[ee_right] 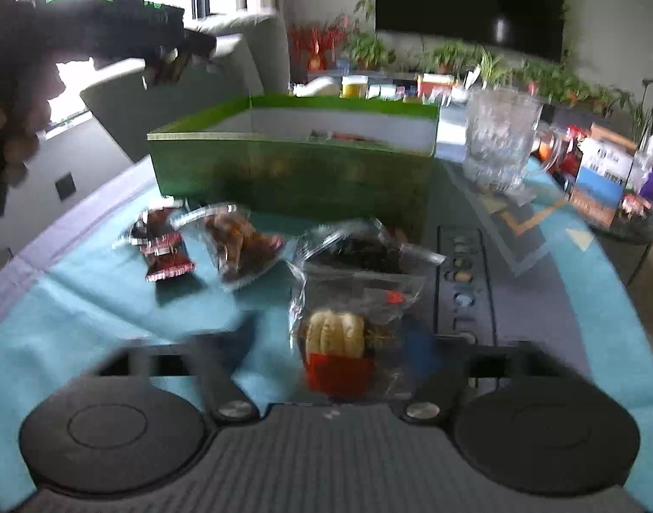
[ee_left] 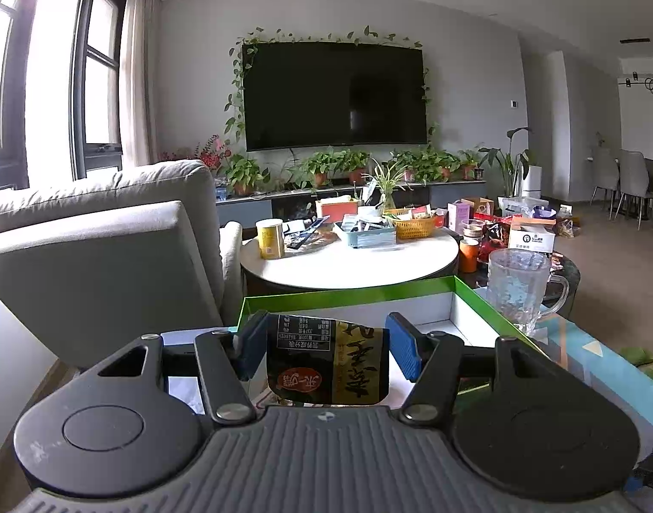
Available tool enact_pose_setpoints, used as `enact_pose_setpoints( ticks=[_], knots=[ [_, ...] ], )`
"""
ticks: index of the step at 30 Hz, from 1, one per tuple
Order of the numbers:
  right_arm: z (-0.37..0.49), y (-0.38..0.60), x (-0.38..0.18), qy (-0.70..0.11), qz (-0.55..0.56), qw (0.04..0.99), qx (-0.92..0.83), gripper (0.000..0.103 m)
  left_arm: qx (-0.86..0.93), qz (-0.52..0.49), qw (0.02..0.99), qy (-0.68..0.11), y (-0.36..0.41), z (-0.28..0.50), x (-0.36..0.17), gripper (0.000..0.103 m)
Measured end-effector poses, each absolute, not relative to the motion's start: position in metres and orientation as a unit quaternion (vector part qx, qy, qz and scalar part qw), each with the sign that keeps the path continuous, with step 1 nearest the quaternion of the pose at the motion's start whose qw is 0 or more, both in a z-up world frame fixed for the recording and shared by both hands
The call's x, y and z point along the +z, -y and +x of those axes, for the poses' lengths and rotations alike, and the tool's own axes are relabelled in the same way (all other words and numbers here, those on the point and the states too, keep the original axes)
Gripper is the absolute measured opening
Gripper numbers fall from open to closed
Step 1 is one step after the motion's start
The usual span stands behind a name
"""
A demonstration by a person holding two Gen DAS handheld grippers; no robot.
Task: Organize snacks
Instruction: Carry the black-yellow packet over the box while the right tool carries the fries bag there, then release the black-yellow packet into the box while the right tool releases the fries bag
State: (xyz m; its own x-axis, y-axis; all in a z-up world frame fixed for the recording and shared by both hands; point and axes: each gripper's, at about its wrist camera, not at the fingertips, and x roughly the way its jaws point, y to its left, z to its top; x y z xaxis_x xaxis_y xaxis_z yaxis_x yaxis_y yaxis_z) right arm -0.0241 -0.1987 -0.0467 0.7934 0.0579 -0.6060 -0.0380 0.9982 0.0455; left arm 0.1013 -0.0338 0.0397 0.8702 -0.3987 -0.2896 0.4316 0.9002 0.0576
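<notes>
My left gripper (ee_left: 328,348) is shut on a dark snack packet (ee_left: 326,363) with gold lettering and holds it just above the near rim of the green box (ee_left: 347,295), whose white inside shows. In the right wrist view, which is blurred, my right gripper (ee_right: 326,342) is around a clear packet (ee_right: 347,342) with a yellow and red snack on the blue cloth; its jaws look closed on it. The green box (ee_right: 292,166) stands behind. The left gripper (ee_right: 163,55) shows above the box's left corner.
More packets lie on the blue tablecloth (ee_right: 91,308): a red one (ee_right: 163,248), a brown one (ee_right: 240,243), a dark clear one (ee_right: 360,252). A glass pitcher (ee_left: 518,290) stands right of the box. A remote (ee_right: 463,282), a grey sofa (ee_left: 104,256) and a cluttered round table (ee_left: 347,265) are nearby.
</notes>
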Motion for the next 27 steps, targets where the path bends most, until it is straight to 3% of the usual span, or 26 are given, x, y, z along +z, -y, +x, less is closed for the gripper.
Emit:
enact_pose_setpoints(
  ticks=[11, 19, 27],
  knots=[
    [-0.036, 0.219, -0.014, -0.252, 0.024, 0.967, 0.006, 0.057, -0.219, 0.061, 0.966, -0.121, 0.041, 0.105, 0.047, 0.056],
    [0.007, 0.218, 0.023, -0.163, 0.021, 0.986, 0.016, 0.057, -0.213, 0.053, 0.968, -0.126, 0.048, 0.125, 0.049, 0.056],
    [0.060, 0.230, 0.025, -0.158, 0.029, 0.987, 0.028, 0.057, -0.204, 0.060, 0.965, -0.152, 0.050, 0.144, 0.035, 0.056]
  ],
)
